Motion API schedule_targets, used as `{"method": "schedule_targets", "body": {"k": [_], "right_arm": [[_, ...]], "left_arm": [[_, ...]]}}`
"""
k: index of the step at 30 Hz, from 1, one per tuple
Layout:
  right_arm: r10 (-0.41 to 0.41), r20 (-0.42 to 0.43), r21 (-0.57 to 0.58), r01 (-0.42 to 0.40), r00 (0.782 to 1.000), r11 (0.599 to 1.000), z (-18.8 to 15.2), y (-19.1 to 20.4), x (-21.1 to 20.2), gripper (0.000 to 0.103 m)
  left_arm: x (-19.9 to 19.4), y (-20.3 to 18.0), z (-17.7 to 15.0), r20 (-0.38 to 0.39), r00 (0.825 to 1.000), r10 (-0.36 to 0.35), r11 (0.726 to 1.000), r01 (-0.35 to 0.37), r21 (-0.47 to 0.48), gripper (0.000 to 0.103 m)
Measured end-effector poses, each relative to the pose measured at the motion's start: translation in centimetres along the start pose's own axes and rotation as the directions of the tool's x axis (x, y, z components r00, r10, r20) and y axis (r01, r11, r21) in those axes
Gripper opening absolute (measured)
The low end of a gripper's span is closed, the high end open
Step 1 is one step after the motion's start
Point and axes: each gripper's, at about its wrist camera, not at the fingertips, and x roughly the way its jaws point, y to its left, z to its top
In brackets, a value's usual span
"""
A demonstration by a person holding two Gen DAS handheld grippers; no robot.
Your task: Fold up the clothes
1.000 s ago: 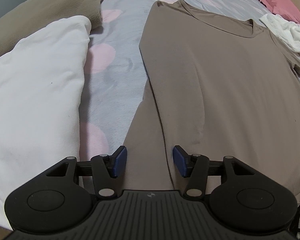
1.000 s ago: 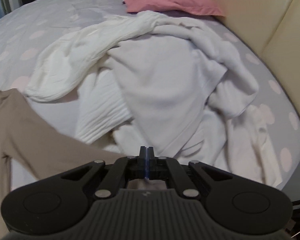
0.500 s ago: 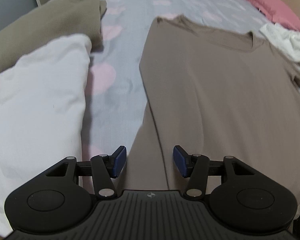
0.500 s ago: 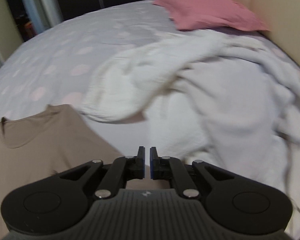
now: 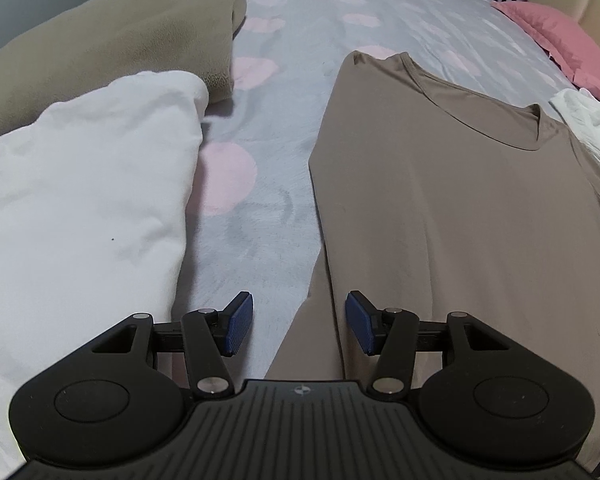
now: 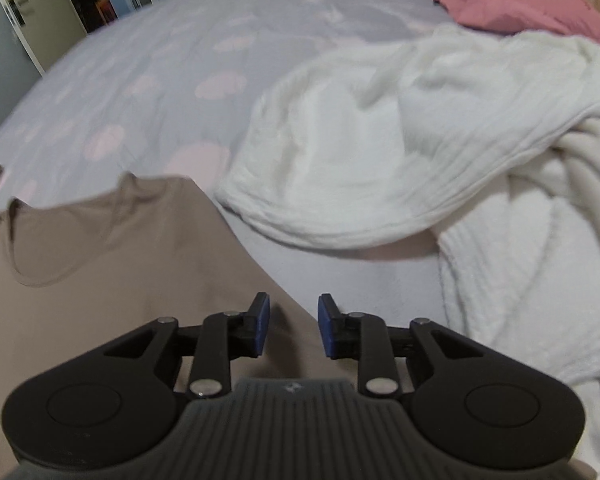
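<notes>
A tan T-shirt (image 5: 440, 184) lies flat on the bed with its neckline at the far end; it also shows in the right wrist view (image 6: 100, 256). My left gripper (image 5: 299, 322) is open and empty, over the shirt's left edge where a sleeve is folded in. My right gripper (image 6: 290, 330) is open and empty, just above the shirt's right shoulder edge.
A folded white garment (image 5: 80, 200) and a folded tan fleece (image 5: 112, 44) lie left of the shirt. A heap of white clothes (image 6: 440, 152) lies to the right. A pink pillow (image 6: 500, 4) is at the far right. The grey sheet (image 5: 260, 184) has pink spots.
My right gripper has opened from shut and swung left from the white heap to the shirt's right shoulder. My left gripper stayed open and tilted up slightly.
</notes>
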Motion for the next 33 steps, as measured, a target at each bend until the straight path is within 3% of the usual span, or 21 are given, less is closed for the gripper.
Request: {"method": "schedule_targets", "body": {"k": [2, 7, 11, 15, 22, 29, 33], "right_arm": [[-0.022, -0.012, -0.006, 0.022, 1.0, 1.0, 0.3, 0.0, 0.7, 0.003], [-0.129, 0.046, -0.011, 0.129, 0.991, 0.992, 1.4, -0.1, 0.6, 0.002], [-0.137, 0.046, -0.018, 0.138, 0.989, 0.99, 1.3, 0.2, 0.7, 0.003], [-0.1, 0.062, -0.038, 0.103, 0.993, 0.994, 0.2, 1.5, -1.1, 0.019], [-0.023, 0.101, -0.068, 0.03, 0.995, 0.997, -2.4, 4.1, -5.3, 0.037], [-0.008, 0.085, -0.233, 0.028, 0.996, 0.972, -9.0, 9.0, -9.1, 0.041], [-0.015, 0.079, -0.268, 0.036, 0.997, 0.963, -13.1, 11.0, -10.5, 0.056]], "left_arm": [[0.2, 0.0, 0.2, -0.001, 1.0, -0.004, 1.0, 0.004, 0.0, 0.05], [0.5, -0.3, 0.5, 0.001, 1.0, -0.012, 1.0, 0.012, 0.01, 0.05], [0.4, -0.4, 0.5, -0.002, 1.0, -0.016, 1.0, 0.016, 0.017, 0.05], [-0.3, -0.5, 0.2, 0.009, 1.0, -0.019, 0.999, 0.019, 0.026, 0.05], [-1.5, -1.5, -1.6, -0.004, 1.0, -0.012, 0.998, 0.012, 0.063, 0.05], [-2.3, -3.6, -4.3, -0.044, 0.999, -0.009, 0.99, 0.015, 0.143, 0.05], [-2.5, -3.9, -5.7, -0.056, 0.998, 0.027, 0.991, -0.019, 0.133, 0.05]]}}
